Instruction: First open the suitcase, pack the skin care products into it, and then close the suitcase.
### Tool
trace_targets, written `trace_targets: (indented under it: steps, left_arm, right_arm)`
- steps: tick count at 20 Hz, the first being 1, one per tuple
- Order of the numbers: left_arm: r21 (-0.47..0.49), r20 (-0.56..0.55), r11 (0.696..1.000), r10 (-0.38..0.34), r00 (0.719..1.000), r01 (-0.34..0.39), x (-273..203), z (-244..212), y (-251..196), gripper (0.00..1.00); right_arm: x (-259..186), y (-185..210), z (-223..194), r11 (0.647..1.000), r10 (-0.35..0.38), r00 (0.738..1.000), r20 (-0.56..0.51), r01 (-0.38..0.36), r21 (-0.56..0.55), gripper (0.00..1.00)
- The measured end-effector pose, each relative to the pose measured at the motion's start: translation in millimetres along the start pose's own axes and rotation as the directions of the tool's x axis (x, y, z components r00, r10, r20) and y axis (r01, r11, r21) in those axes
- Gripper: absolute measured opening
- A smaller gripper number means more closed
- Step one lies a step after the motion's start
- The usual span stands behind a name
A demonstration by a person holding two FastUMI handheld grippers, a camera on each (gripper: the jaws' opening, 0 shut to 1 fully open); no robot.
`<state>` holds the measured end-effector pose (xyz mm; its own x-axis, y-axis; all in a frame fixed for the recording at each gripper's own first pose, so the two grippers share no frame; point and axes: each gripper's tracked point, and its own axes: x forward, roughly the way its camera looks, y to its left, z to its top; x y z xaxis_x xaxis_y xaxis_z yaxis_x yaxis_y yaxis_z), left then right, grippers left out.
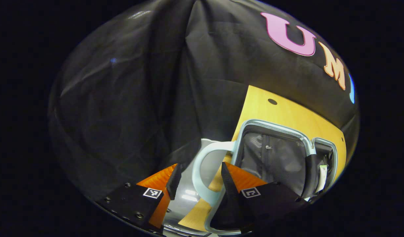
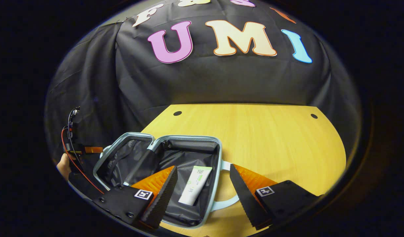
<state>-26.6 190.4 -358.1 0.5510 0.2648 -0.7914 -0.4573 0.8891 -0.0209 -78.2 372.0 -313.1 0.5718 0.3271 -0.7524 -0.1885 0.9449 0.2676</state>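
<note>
A small light-blue suitcase (image 2: 188, 137) lies open on the wooden table, both halves lined in black. A white tube of skin care product (image 2: 195, 184) rests in its right half. My right gripper (image 2: 203, 167) hovers open just above that half, nothing between its fingers. In the left gripper view the suitcase (image 1: 274, 126) shows its mesh-lined half, and its curved pale handle (image 1: 202, 177) runs through the gap of my left gripper (image 1: 200, 166), whose fingers stand apart around it. The right gripper view has the left gripper (image 2: 77, 149) at the case's far left edge, held by a hand (image 2: 63, 166).
The wooden table (image 2: 271, 141) stretches bare to the right of the case, with small round holes (image 2: 314, 116) near its back edge. Black cloth hangs behind and to the left. A second pale handle (image 2: 226, 200) juts from the case's right side.
</note>
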Motion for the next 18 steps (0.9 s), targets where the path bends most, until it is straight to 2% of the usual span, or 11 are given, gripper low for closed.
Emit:
trace_targets:
  steps: [3, 4, 5, 6, 9, 10, 12, 15, 16, 18]
  left_arm:
    - [-0.031, -0.062, 1.0, -0.001, 0.998, -0.001, 18.8, -15.4, 9.1, 0.71]
    - [-0.036, -0.083, 0.999, -0.003, 0.997, 0.0, 24.9, -19.4, 13.4, 0.67]
    - [-0.041, -0.099, 0.999, -0.001, 0.995, -0.003, 30.2, -22.7, 17.2, 0.67]
    - [-0.051, -0.115, 0.999, -0.003, 0.993, -0.003, 37.1, -26.6, 18.6, 0.62]
    - [-0.103, -0.123, 0.993, -0.066, 0.99, 0.053, 48.9, -27.7, 7.4, 0.46]
    - [-0.097, -0.138, 0.992, -0.099, 0.986, 0.086, 49.8, -28.2, -0.9, 0.34]
    - [-0.094, -0.133, 0.993, -0.089, 0.987, 0.077, 45.1, -25.1, 0.3, 0.1]
    - [-0.082, -0.11, 0.993, -0.091, 0.99, 0.083, 23.5, -12.4, -8.6, 0.04]
    - [-0.064, -0.092, 0.995, -0.081, 0.992, 0.075, 15.0, -5.5, -8.8, 0.02]
    - [-0.027, -0.035, 0.996, -0.081, 0.996, 0.08, -5.2, 15.6, -12.2, 0.02]
  right_arm:
    - [-3.4, -11.1, 1.2, 1.0, -0.027, 1.0, 0.001, 0.027, -0.008, 0.98]
    - [-4.8, -11.7, 1.3, 0.999, -0.031, 1.0, 0.004, 0.031, -0.009, 0.93]
    - [-5.3, -12.8, 1.9, 0.999, -0.036, 0.999, 0.008, 0.036, -0.012, 0.93]
    - [-6.7, -14.5, 0.8, 0.999, -0.041, 0.999, 0.01, 0.041, -0.017, 0.98]
    - [-11.3, -14.7, -0.6, 0.999, -0.043, 0.999, 0.016, 0.044, -0.032, 0.93]
    - [-12.5, -15.8, -0.4, 0.998, -0.046, 0.999, 0.02, 0.047, -0.037, 0.98]
    - [-16.2, -21.6, 3.6, 0.997, -0.058, 0.998, 0.038, 0.06, -0.05, 0.98]
    - [-20.0, -26.5, 12.7, 0.996, -0.063, 0.995, 0.083, 0.068, -0.061, 0.98]
    - [-23.0, -30.8, 18.6, 0.994, -0.073, 0.992, 0.108, 0.081, -0.07, 0.93]
    - [-29.0, -39.2, 35.4, 0.991, -0.091, 0.982, 0.168, 0.107, -0.084, 0.93]
